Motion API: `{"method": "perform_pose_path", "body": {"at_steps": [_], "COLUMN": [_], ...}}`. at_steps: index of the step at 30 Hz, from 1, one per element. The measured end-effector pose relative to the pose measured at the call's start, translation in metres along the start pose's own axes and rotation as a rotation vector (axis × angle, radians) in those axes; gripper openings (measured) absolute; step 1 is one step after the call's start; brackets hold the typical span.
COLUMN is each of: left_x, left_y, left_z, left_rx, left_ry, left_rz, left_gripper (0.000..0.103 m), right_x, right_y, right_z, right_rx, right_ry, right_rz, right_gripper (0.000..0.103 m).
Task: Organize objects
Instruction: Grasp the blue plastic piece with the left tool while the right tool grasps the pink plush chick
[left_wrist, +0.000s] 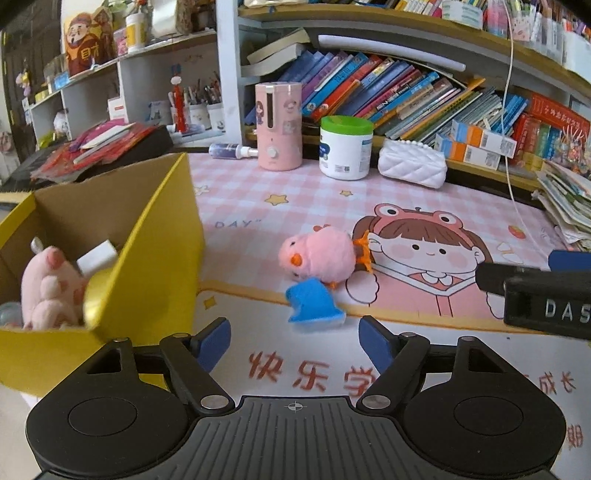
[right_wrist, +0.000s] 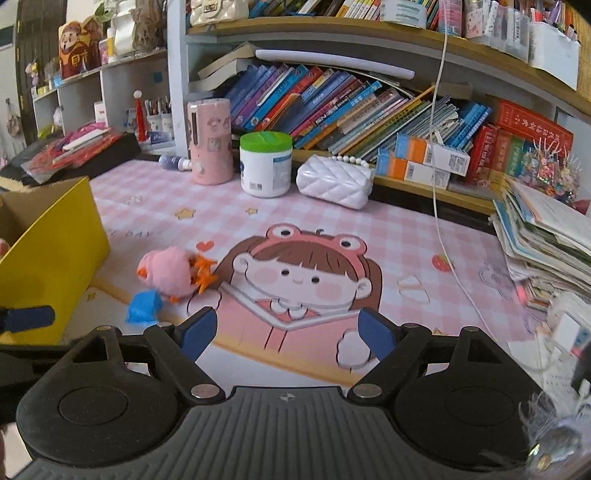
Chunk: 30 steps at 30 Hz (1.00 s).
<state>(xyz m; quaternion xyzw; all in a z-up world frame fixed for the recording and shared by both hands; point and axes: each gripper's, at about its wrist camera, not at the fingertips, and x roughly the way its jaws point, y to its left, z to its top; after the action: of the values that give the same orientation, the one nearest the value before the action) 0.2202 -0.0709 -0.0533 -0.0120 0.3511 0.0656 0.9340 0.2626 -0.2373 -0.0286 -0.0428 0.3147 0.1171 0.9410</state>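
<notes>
A pink plush chick (left_wrist: 317, 256) lies on the pink desk mat, with a blue sponge piece (left_wrist: 314, 304) just in front of it. My left gripper (left_wrist: 295, 341) is open and empty, a little short of the sponge. A yellow cardboard box (left_wrist: 159, 243) stands at the left and holds a pink plush pig (left_wrist: 48, 286), a white block and a gold object. In the right wrist view the chick (right_wrist: 170, 271) and sponge (right_wrist: 144, 306) lie left of my open, empty right gripper (right_wrist: 286, 334). The box (right_wrist: 51, 247) is at far left.
A pink humidifier (left_wrist: 279, 125), a white jar with green lid (left_wrist: 345, 147) and a white quilted purse (left_wrist: 412, 166) stand at the back of the mat. Bookshelves rise behind. A stack of books (right_wrist: 546, 243) lies at the right; a white cable (right_wrist: 441, 221) hangs down.
</notes>
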Motion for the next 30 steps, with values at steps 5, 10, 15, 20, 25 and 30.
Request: {"method": "perform_pose_path", "body": {"at_steps": [5,10,15,20,25,30], "left_x": [0.019,0.039,0.063,0.08,0.059,0.033], "left_y": [-0.013,-0.018,-0.02,-0.02,-0.017,-0.004], "left_z": [0.006,0.011,0.016,0.013,0.011,0.001], "left_rx": [0.018,0.017,0.005,0.013,0.055,0.056], "left_ry": [0.011,0.032,0.058,0.101,0.059,0.091], "left_rz": [0.008,0.028,0.043,0.039,0.016,-0.006], "left_gripper": [0.072,0.072,0.064,0.039,0.036,0.035], "right_x": [0.012,0.023,0.032,0.04,0.052,0.079], "right_y": [-0.008,-0.011,-0.011,-0.007,0.004,0.024], "right_z": [0.009,0.012,0.014,0.018,0.026,0.036], "right_rx": [0.022,0.025,0.026,0.012,-0.021,-0.096], "right_ry": [-0.01,0.001,0.007,0.006,-0.005,0.002], "right_rz": [0.016,0.033,0.05,0.078,0.15,0.227], "right_gripper": [0.084,0.084,0.084,0.084,0.084,0.084]}}
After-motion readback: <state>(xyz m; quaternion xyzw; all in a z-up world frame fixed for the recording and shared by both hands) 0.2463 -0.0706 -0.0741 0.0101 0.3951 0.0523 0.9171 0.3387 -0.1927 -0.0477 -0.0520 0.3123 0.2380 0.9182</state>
